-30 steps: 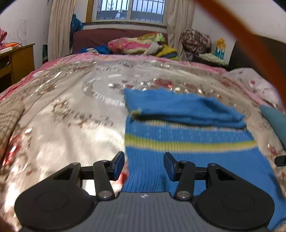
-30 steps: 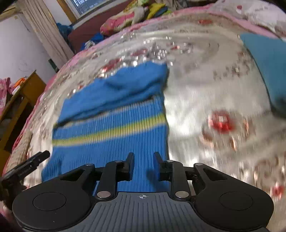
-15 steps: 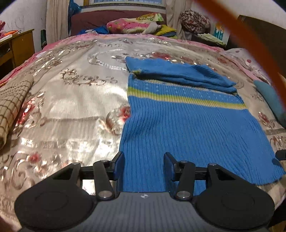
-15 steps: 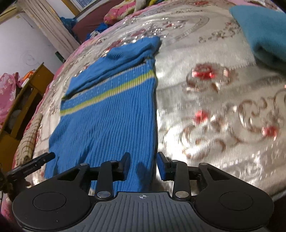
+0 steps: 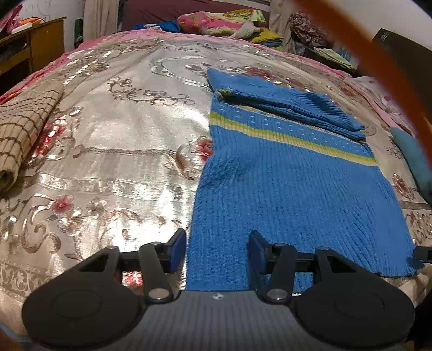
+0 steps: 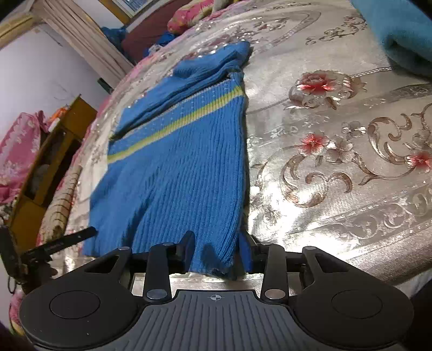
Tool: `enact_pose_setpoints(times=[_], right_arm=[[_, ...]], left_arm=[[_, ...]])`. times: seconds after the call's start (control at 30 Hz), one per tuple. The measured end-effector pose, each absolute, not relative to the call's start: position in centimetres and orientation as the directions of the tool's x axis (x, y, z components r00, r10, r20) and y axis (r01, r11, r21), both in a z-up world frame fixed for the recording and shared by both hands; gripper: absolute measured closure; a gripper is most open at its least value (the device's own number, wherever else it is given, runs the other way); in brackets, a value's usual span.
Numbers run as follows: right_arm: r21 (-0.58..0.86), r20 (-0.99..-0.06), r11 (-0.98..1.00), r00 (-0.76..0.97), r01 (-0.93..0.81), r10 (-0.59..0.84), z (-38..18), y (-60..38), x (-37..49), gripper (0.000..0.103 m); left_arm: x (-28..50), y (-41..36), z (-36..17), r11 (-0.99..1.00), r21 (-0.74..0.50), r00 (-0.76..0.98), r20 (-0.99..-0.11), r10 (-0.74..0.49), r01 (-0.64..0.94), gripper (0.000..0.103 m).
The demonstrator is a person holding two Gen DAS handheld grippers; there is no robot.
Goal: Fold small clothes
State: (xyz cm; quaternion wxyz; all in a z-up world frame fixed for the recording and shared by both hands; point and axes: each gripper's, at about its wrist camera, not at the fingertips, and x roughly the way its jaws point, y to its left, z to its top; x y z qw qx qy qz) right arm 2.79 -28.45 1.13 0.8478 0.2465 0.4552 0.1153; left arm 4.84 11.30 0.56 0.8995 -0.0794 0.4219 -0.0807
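shiny floral bedding covers the bed [image 5: 113,151], on which a blue knitted sweater [image 5: 291,183] with a yellow-green stripe is laid flat, its upper part and sleeve folded over across the far end. a checked brown cloth [image 5: 24,127] is seen at the left edge of the bed, a teal folded cloth [image 6: 399,29] at the right, and pillows and heaped clothes [image 5: 221,20] at the far end beside a wooden cabinet [image 5: 35,43]. the left gripper [image 5: 217,252] is held low over the near left corner of the sweater's hem, its fingers [image 5: 176,249] spread, with the hem edge lying between them but not clamped. the right gripper [image 6: 217,252] is placed at the near right corner of the hem, its fingers [image 6: 186,249] spread on either side of the fabric, which bulges up between them; whether the cloth is touched by the pads cannot be told. a dark tip of the left gripper is visible at the left edge of the right wrist view.
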Motion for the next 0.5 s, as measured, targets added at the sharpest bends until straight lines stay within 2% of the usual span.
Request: enact_pose_setpoints(times=[0.37,0.5], right_arm=[[0.612,-0.652,0.791,0.567,0.001,0.503,0.1,-29.2,3.0,0.066],[0.650,-0.626,0.760,0.572,0.007,0.530,-0.3,-29.8,2.8,0.066]], left_arm=[[4.5,11.6,0.6,0.960,-0.263,0.611,-0.746,-0.265,0.096,0.044],[4.7,12.4,0.6,0.934,-0.344,0.600,-0.730,-0.328,0.092,0.044]])
